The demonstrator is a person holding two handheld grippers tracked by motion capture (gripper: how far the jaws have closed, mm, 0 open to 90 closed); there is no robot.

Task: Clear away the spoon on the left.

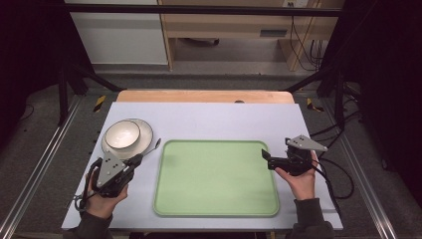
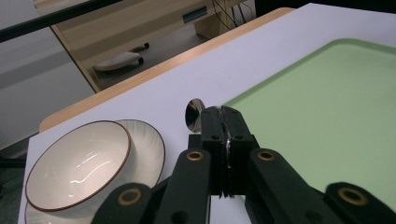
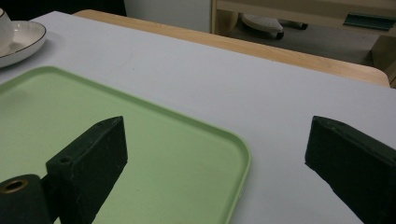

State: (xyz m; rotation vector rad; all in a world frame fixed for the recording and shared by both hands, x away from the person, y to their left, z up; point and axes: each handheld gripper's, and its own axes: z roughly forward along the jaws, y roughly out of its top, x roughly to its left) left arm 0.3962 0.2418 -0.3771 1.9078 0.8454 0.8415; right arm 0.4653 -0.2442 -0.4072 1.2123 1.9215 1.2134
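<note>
While left gripper (image 2: 223, 122) pinches slim metal spoon (image 2: 194, 114) by handle, jaws pressed tight on it, I read long axis running along jaws, bowl end pointing forward-right in high view, toward gap between white plate-and-bowl stack (image 1: 127, 136) and green plastic tray (image 1: 216, 177). Right gripper (image 3: 215, 154) spread wide at tray's right edge.
</note>
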